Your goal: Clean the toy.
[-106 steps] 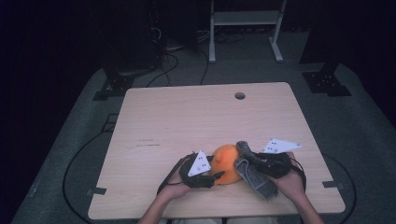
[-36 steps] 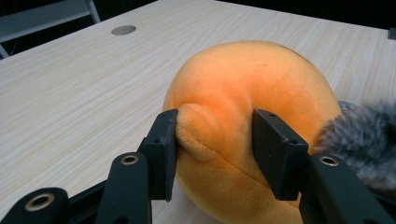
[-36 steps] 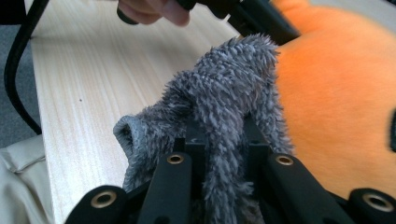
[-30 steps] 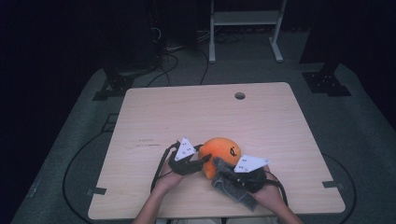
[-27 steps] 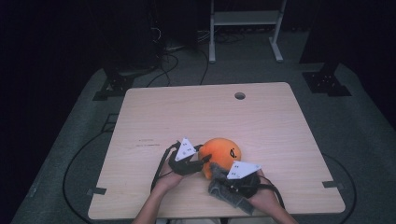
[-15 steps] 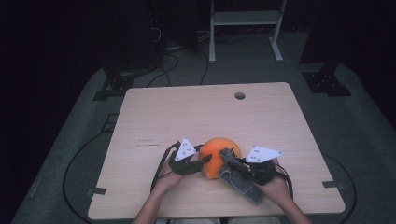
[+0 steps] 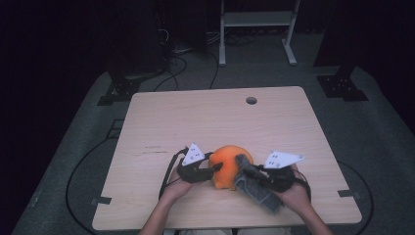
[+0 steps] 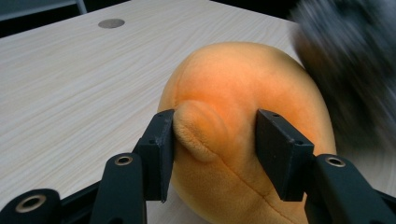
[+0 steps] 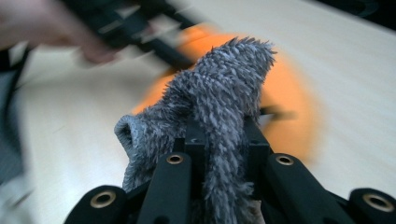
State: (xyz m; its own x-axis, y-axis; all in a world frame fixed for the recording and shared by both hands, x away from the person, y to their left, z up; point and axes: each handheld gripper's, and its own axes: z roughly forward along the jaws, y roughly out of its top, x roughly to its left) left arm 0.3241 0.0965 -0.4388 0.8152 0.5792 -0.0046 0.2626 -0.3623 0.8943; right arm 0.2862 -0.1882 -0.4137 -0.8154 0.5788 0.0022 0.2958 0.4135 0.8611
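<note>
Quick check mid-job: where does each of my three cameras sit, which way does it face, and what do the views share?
High view: above the person's side, looking forward and down on the table; both forearms, left claw and right claw show.
Left gripper view: rides the left claw, looking along its jaws, which straddle a bump on the orange plush toy.
Right gripper view: rides the right claw, looking along jaws clamped on the grey fuzzy cloth; the other hand shows blurred.
Shared: toy and cloth appear in all three.
</note>
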